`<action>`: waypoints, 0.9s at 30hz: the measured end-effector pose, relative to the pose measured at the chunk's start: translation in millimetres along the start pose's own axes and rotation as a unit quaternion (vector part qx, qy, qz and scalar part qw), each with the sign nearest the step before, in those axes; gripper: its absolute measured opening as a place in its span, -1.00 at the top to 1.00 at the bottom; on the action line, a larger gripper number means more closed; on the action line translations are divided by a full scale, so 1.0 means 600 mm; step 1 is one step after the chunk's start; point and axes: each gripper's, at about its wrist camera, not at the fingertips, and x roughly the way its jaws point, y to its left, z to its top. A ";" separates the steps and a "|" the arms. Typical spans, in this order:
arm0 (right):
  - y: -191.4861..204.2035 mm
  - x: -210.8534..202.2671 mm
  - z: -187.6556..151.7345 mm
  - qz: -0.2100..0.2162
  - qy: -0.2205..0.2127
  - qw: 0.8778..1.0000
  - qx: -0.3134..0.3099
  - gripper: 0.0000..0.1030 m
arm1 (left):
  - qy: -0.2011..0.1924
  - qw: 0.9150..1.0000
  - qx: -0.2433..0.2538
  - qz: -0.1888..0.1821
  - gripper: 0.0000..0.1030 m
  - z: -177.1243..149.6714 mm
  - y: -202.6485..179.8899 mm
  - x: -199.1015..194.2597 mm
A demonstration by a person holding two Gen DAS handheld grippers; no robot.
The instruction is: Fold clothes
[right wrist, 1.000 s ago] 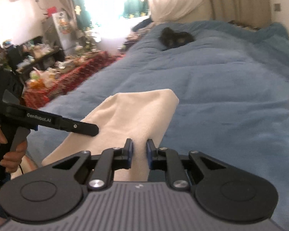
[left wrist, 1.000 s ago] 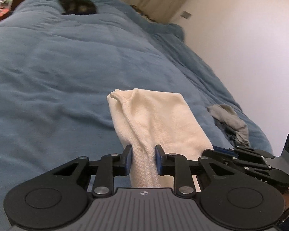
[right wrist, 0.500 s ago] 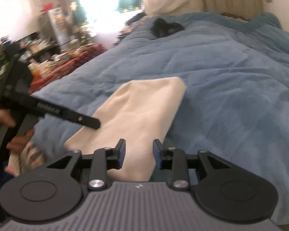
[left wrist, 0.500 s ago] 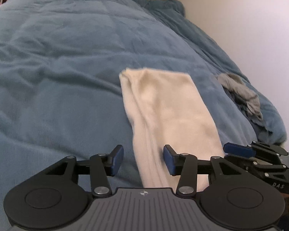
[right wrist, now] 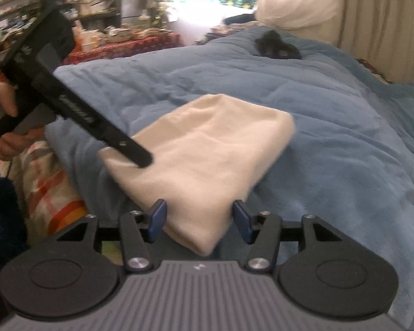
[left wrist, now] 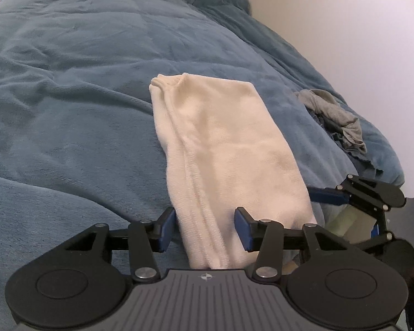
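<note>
Cream folded garment (left wrist: 223, 149) on blue duvet (left wrist: 69, 110)

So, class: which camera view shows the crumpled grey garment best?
The left wrist view. There the grey garment lies in full sight on the blue blanket, to the right of the cream cloth. The right wrist view shows at most a pale scrap at its right edge.
</note>
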 end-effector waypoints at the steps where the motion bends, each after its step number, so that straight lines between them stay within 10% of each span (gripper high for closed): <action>1: 0.008 -0.001 -0.001 0.003 0.001 1.000 -0.015 -0.14 | 0.002 1.000 -0.004 0.000 0.11 0.001 0.001 0.001; 9: 0.023 -0.009 -0.025 -0.017 0.027 0.998 -0.047 -0.10 | 0.007 1.000 -0.011 -0.010 0.10 0.000 0.012 0.002; 13: 0.014 -0.008 -0.037 -0.020 0.031 0.999 -0.007 0.67 | 0.009 1.000 -0.010 -0.008 0.11 0.000 0.008 0.002; 27: 0.044 -0.022 -0.049 -0.057 -0.006 0.997 -0.055 0.69 | 0.009 1.000 -0.010 -0.005 0.11 0.000 0.005 0.002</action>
